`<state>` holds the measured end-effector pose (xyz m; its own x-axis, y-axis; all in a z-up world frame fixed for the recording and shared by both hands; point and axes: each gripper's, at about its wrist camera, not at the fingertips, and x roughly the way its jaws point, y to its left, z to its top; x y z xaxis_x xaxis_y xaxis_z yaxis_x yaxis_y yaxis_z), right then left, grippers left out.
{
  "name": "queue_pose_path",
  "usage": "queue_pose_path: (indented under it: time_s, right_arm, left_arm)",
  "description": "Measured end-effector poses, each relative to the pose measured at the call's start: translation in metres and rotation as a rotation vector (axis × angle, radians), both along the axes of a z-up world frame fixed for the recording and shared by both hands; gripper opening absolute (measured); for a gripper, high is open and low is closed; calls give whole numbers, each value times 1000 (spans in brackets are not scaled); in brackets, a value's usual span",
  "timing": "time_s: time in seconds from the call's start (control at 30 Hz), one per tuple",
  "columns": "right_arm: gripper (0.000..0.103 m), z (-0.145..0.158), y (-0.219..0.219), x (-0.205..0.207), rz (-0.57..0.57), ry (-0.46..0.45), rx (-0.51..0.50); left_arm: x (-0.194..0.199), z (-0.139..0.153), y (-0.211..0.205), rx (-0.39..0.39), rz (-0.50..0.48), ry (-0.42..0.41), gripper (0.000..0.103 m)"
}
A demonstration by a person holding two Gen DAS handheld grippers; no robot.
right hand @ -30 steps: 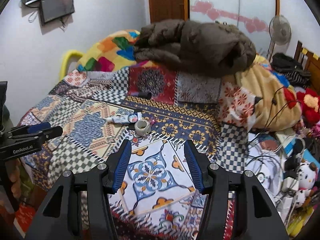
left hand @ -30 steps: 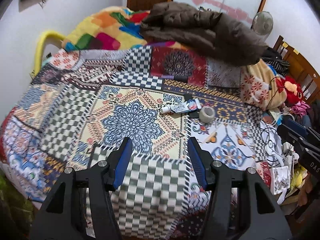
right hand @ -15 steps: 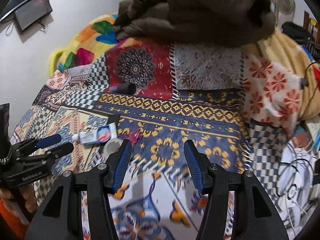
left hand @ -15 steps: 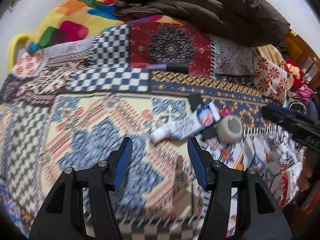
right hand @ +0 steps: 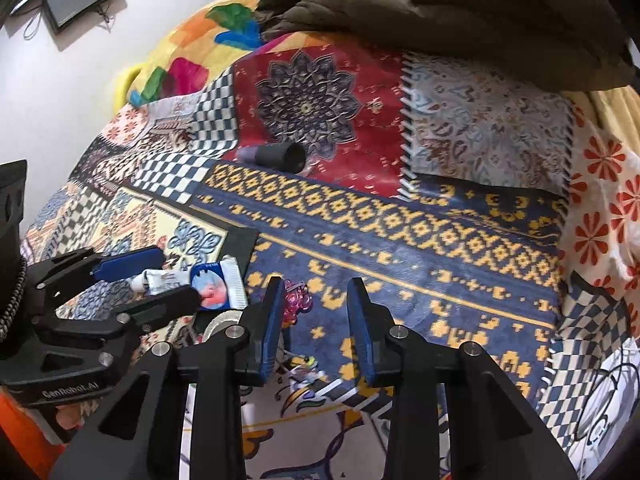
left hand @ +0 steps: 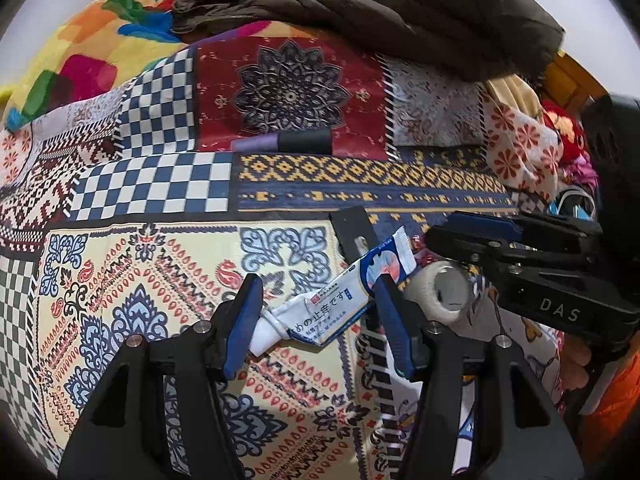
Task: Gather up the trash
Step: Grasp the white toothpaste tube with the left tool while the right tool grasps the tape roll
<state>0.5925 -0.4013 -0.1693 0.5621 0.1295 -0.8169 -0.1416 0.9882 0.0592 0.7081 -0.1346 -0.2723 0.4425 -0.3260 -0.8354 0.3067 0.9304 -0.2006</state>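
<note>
A squeezed white and blue tube (left hand: 340, 304) lies on the patterned bedspread (left hand: 160, 264). My left gripper (left hand: 318, 300) is open, its jaws on either side of the tube; it also shows in the right wrist view (right hand: 156, 276) around the tube (right hand: 200, 284). A tape roll (left hand: 440, 292) lies just right of the tube. My right gripper (right hand: 316, 304) is open and empty, over the blue and yellow patch, with a pink wrapper (right hand: 296, 300) beside its left finger. The tape roll (right hand: 220, 322) sits behind that finger.
A purple and black cylinder (left hand: 288, 142) lies on the red patch further back. A flat black piece (left hand: 356, 232) lies under the tube's end. A brown coat (left hand: 400, 12) is piled at the head of the bed, with soft toys (left hand: 568, 136) and cables at the right edge.
Both grippers moved forward and down toward the bedspread. My left gripper now straddles the tube. My right gripper came in close beside the tape roll and pink wrapper.
</note>
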Motion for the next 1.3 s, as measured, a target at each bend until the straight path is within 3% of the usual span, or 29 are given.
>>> queue_pose_path:
  time_s: [0.13, 0.23, 0.4, 0.47, 0.57, 0.6, 0.67, 0.73, 0.83, 0.93, 1.03, 1.1, 1.3]
  right_arm:
    - [28, -2, 7, -1, 34, 13, -2]
    - [23, -3, 8, -1, 40, 22, 20]
    - [23, -4, 9, 1, 67, 45, 42]
    - [22, -5, 13, -2, 82, 47, 31]
    - [5, -10, 16, -12, 98, 43, 26]
    - [4, -11, 15, -16, 89, 39, 16]
    - [3, -11, 15, -25, 80, 26, 1]
    - [3, -12, 14, -35, 71, 30, -11]
    - [3, -7, 12, -47, 49, 19, -30]
    - [5, 0, 11, -55, 45, 21, -11]
    - [24, 5, 16, -60, 60, 29, 10]
    - [37, 10, 24, -65, 68, -16, -14]
    - [37, 7, 50, -58, 127, -57, -84]
  left_arm:
    - [-9, 1, -7, 28, -33, -5, 55]
    - [-19, 0, -8, 65, -36, -24, 48]
    - [-33, 0, 0, 49, -35, -23, 39]
    - [-40, 0, 4, 40, -23, -23, 29]
    - [-52, 2, 12, 36, 7, -31, 28]
    - [-55, 2, 13, 36, 12, -30, 28]
    - [-64, 2, 15, 40, 27, -28, 26]
    - [-73, 3, 16, 36, 38, -29, 17]
    - [-85, 3, 18, 33, 52, -15, 17]
    - [-93, 3, 17, 26, 63, -2, 17]
    - [-99, 3, 15, 24, 74, 8, 17]
    - [-100, 3, 14, 23, 76, 19, 18]
    - [-99, 1, 12, 12, 68, 43, 18]
